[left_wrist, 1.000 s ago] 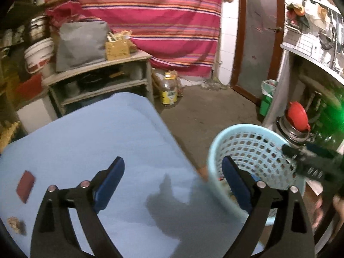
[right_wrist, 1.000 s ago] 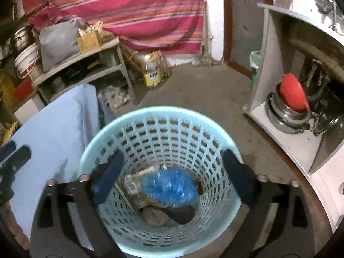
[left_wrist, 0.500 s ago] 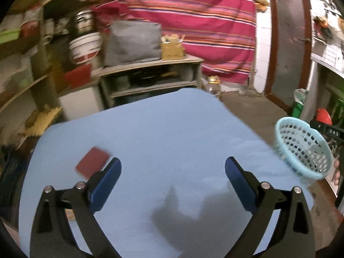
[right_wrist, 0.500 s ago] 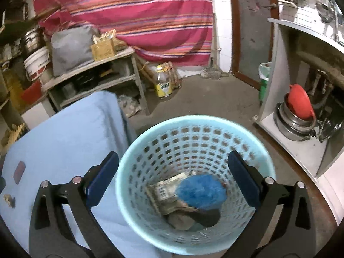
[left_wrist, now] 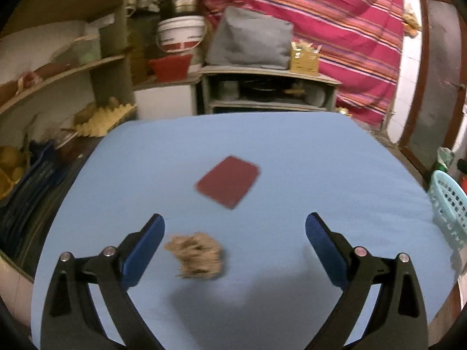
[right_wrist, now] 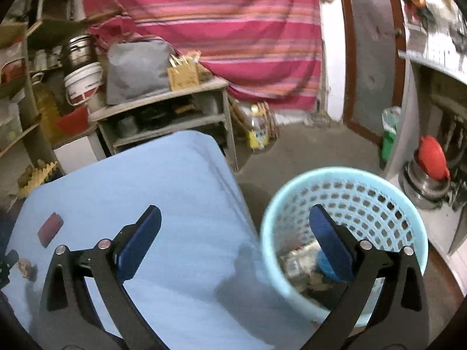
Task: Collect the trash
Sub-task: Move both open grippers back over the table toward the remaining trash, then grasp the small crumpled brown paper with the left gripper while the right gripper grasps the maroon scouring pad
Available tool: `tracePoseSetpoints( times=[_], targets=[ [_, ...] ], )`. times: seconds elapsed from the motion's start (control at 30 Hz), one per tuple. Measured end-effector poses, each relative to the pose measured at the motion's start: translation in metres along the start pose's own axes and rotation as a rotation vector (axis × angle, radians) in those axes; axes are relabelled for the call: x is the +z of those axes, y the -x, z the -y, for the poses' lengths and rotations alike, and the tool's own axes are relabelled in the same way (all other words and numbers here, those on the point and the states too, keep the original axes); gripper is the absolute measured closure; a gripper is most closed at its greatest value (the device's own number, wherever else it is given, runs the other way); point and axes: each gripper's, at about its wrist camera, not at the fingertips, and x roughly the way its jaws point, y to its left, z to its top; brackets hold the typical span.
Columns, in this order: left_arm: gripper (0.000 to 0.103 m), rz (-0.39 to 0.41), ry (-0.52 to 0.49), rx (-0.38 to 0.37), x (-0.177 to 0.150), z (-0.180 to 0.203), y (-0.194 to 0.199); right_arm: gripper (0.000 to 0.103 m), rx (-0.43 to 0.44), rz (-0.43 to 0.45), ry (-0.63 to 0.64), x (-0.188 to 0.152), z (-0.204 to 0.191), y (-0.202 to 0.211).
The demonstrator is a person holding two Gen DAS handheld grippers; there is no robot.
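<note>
Judging progress: partly done. The basket (right_wrist: 344,242) already holds several pieces, among them a printed wrapper (right_wrist: 300,259), something blue (right_wrist: 322,262) and darker scraps under them; I can't tell more.

Left on the blue tabletop (left_wrist: 321,160): two items.
- Brown crumpled wad (left_wrist: 195,255): lies between the fingers of the left gripper (left_wrist: 235,230), much closer to the left finger (left_wrist: 143,248), just beside its tip but apart from it. Not gripped.
- Dark red flat card (left_wrist: 228,181): ahead of the fingertips, roughly centred between them, beyond the wad and apart from it.

Left gripper: spread wide, empty. Looks lined up for the wad, though it sits off-centre in the gap.

Right gripper (right_wrist: 233,233): also spread wide, empty. Its right finger (right_wrist: 331,248) overlaps the basket mouth in view, its left finger (right_wrist: 137,245) is over the tabletop; the table edge runs between them. In that view the card and wad show far to the left of the left finger, near the tabletop's far side.

Basket sits on the floor against the table's edge; in the left wrist view it is only a sliver well outside the right finger.

Remaining, by my read: grab wad, drop in basket; same for the card. Motion blur on both items, so edges are uncertain.
</note>
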Motion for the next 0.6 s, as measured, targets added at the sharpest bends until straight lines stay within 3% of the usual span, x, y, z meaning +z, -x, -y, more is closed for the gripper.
tracePoseSetpoints(
  times=[0.23,0.4,0.6],
  targets=[
    [0.008,-0.022,0.037,0.045,-0.012,-0.033,-0.015,0.004,0.041,0.021,0.019,0.000,-0.024,-0.002],
    [0.009,-0.114,0.021,0.054,-0.018,-0.038,-0.042,0.004,0.053,-0.015,0.018,-0.003,-0.035,-0.015],
    [0.024,-0.165,0.044,0.012,-0.020,-0.043,-0.053,0.004,0.077,-0.047,0.048,-0.008,-0.053,-0.025]
  ],
)
